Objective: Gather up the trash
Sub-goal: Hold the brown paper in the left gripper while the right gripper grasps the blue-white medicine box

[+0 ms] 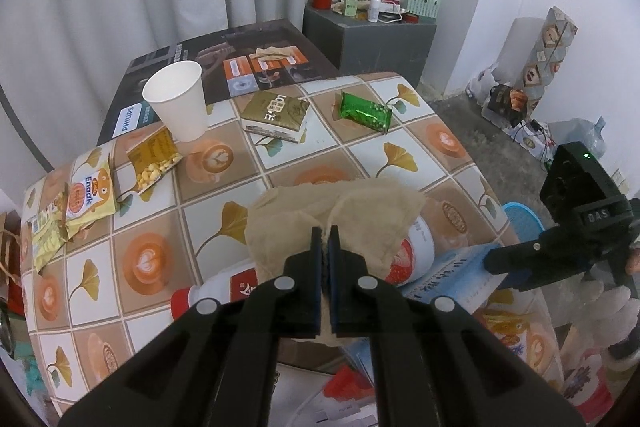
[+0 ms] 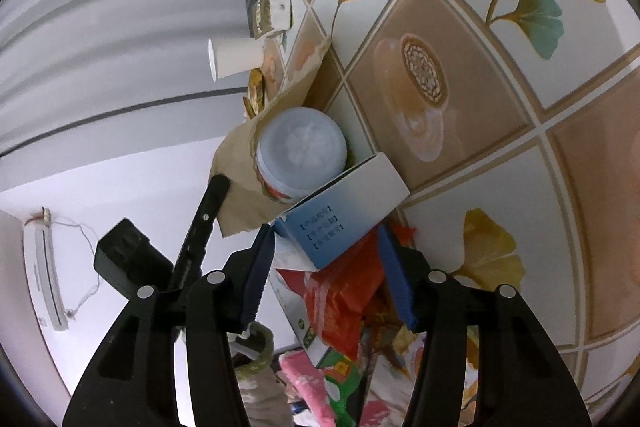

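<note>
My left gripper [image 1: 325,237] is shut on a crumpled beige paper napkin [image 1: 360,219] and holds it over a white bottle with a red cap [image 1: 224,291] lying at the table's near edge. The napkin [image 2: 240,183] and the bottle's base [image 2: 300,155] also show in the right wrist view. My right gripper [image 2: 328,247] is open, its blue pads on either side of a blue and white carton [image 2: 340,215], not touching it. Red wrappers [image 2: 344,295] lie under it. A white paper cup [image 1: 178,99], a green wrapper [image 1: 364,111], a gold packet [image 1: 276,113] and yellow snack bags [image 1: 86,203] lie on the table.
The table has a tiled cloth [image 1: 152,263] with leaf and coffee prints. A dark Philips box [image 1: 224,67] lies behind it. A grey cabinet [image 1: 368,35] with a red flask stands further back. A blue basket [image 1: 522,223] sits at the right, below the table edge.
</note>
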`<state>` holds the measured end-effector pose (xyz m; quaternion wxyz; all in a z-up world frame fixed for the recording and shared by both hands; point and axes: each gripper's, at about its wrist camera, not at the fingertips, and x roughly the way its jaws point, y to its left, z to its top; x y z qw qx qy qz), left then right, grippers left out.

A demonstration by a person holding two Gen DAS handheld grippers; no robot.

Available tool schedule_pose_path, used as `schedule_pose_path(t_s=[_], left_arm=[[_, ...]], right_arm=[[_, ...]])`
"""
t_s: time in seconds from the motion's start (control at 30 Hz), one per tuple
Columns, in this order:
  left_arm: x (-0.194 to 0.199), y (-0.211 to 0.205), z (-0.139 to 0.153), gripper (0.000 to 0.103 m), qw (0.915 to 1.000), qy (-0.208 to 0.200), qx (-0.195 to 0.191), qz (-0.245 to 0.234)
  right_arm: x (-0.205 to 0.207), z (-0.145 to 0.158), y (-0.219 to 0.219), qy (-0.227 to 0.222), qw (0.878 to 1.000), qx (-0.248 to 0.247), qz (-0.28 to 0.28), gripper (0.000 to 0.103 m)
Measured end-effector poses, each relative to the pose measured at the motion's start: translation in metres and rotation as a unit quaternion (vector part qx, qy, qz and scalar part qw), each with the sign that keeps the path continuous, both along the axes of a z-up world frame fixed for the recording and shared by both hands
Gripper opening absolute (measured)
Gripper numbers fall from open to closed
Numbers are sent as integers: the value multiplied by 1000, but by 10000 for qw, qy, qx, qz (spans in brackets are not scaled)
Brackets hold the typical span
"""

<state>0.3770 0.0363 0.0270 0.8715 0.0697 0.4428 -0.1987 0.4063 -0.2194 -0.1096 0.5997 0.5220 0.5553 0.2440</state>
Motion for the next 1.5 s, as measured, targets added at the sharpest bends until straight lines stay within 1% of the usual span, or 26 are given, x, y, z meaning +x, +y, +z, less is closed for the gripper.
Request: schedule_pose_path(t_s=[0.2, 0.27, 0.43, 0.67, 0.73, 0.9, 0.97, 1.07, 1.17, 1.37, 1.43, 1.5], left_arm=[[0, 5, 2, 2, 10000, 12, -62, 38], [0, 5, 2, 2, 10000, 14, -65, 38], [1, 6, 2, 2, 10000, 13, -70, 27], [0, 6, 2, 2, 10000, 11, -60, 16], [0, 6, 2, 2, 10000, 19, -67, 16], [-1, 6, 2, 2, 10000, 27, -65, 30], [-3, 4, 1, 2, 10000, 41, -67, 38], [-4, 3, 0, 2, 10000, 56, -70, 41], [-4, 2, -1, 2, 9999, 58, -76, 44], [-4, 2, 0, 2, 10000, 53, -73, 37], [-4, 2, 0, 2, 10000, 61, -72, 33], [-4, 3, 0, 2, 10000, 50, -58, 44]], right_arm=[[1, -7, -3, 186, 9995, 234, -117, 52], [1, -7, -6, 191, 9992, 308, -184, 54], [-4, -15, -17, 451, 9973, 513, -280, 59], [0, -29, -18, 713, 9938, 759, -398, 60], [2, -36, -17, 798, 9918, 877, -477, 61], [4, -42, -15, 887, 9887, 1057, -582, 61], [1, -45, -18, 975, 9849, 1239, -709, 61], [3, -48, -21, 972, 9822, 1359, -853, 61], [6, -51, -20, 1024, 9801, 1453, -882, 61], [10, -52, -17, 1056, 9776, 1561, -937, 61], [9, -47, -16, 954, 9811, 1404, -928, 61], [5, -35, -20, 656, 9885, 1079, -832, 61]])
